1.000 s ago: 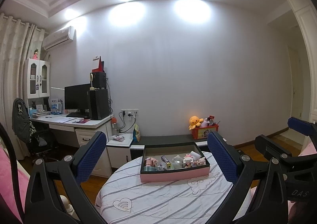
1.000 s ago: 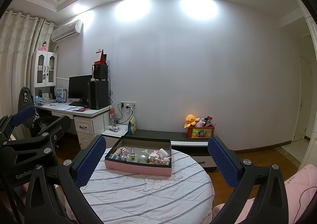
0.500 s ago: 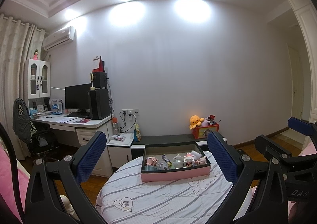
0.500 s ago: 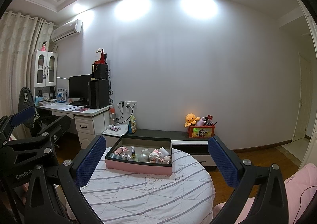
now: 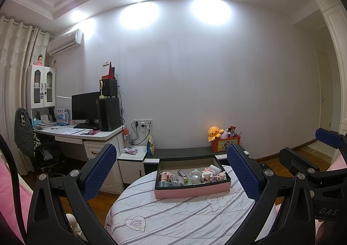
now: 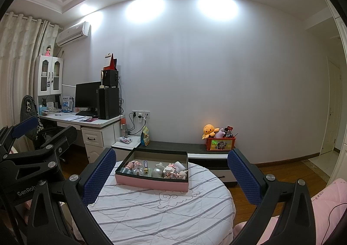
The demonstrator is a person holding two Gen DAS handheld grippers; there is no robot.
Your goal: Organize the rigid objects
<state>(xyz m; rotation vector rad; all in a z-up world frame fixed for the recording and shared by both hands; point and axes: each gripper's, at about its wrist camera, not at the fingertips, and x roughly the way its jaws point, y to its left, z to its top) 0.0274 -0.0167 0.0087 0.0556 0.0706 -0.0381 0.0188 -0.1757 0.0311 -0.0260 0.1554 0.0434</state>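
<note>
Your round, striped-cloth worktop (image 5: 184, 219) carries the pink box (image 5: 192, 188) at its far side, small figures and trinkets (image 6: 171, 170) lie inside, and your left claw (image 5: 172, 174) and right claw (image 6: 171, 176) hover spread wide, empty.

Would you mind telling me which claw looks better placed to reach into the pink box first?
Probably the right claw: the pink box sits squarely between its open fingers. For the left claw it lies off to the right.
</note>
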